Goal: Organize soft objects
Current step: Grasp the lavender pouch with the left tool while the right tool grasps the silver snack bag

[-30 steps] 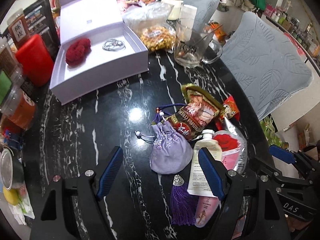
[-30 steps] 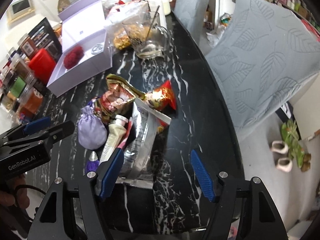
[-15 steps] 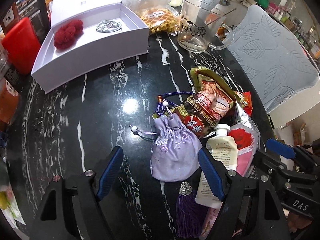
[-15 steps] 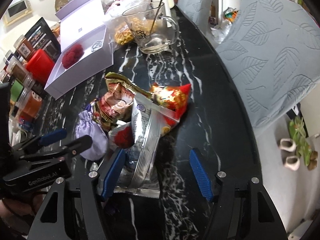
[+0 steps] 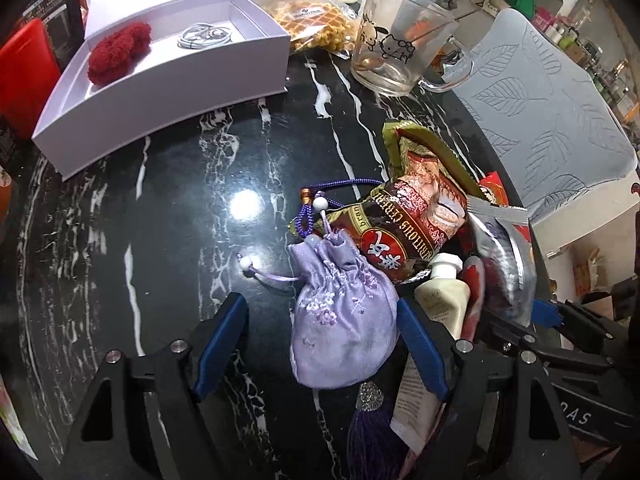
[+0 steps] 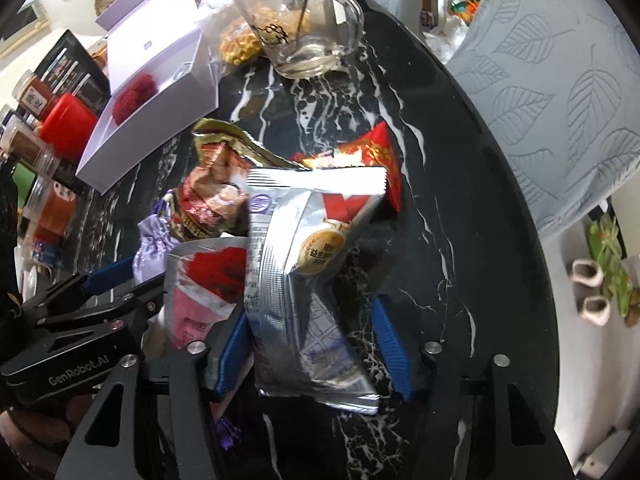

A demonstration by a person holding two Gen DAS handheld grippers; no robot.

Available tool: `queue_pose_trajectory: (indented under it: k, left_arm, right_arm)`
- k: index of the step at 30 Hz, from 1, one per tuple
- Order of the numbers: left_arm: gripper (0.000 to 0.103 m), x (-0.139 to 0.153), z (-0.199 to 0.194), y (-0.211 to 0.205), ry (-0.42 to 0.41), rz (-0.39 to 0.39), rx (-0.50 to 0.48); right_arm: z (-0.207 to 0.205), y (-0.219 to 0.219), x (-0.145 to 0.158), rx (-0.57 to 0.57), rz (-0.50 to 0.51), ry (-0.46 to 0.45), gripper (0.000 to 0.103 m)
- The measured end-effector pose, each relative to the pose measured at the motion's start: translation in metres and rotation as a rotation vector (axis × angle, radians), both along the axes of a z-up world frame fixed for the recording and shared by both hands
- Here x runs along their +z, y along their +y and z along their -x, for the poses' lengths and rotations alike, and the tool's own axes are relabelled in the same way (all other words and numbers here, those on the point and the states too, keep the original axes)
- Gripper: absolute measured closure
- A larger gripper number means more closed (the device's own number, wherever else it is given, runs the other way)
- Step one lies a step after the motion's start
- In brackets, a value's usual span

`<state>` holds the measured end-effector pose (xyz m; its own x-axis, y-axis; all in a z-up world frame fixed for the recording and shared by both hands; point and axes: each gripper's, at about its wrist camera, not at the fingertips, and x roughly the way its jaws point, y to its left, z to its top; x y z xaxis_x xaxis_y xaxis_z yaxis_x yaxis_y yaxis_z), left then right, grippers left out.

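Note:
A lilac drawstring pouch lies on the black marble table. It sits between the fingers of my open left gripper, close against the right pad, with a gap to the left pad. Behind it are a brown cereal sachet and a cream lotion bottle. A silver foil packet lies between the fingers of my right gripper, whose jaws are closing; the left pad is at the packet's edge and the right pad stands just off it. A red fluffy item rests in an open white box.
A glass mug and a bag of waffles stand behind the pile. A red packet lies past the silver one. Jars and a red container line the left side. A grey leaf-pattern chair stands beyond the table's right edge.
Both grippers have come down toward the pile. The pouch now sits between the left fingers. The right jaws have narrowed around the silver packet.

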<state>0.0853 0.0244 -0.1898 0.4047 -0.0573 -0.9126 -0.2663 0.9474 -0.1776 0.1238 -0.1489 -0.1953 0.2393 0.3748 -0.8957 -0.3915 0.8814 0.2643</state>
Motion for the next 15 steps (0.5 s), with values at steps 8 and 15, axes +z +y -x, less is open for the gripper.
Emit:
queue_pose_trajectory:
  k: [8,15]
  left_arm:
    - [0.026,-0.008,-0.009,-0.009,-0.004,-0.034,-0.035]
    - [0.027,-0.009,-0.012,-0.011,0.011,-0.054,-0.039]
  right_arm:
    - [-0.001,0.007,-0.002,0.051,0.049,-0.073,0.058]
    - [-0.001,0.0,-0.002,0.061,0.045,-0.081,0.062]
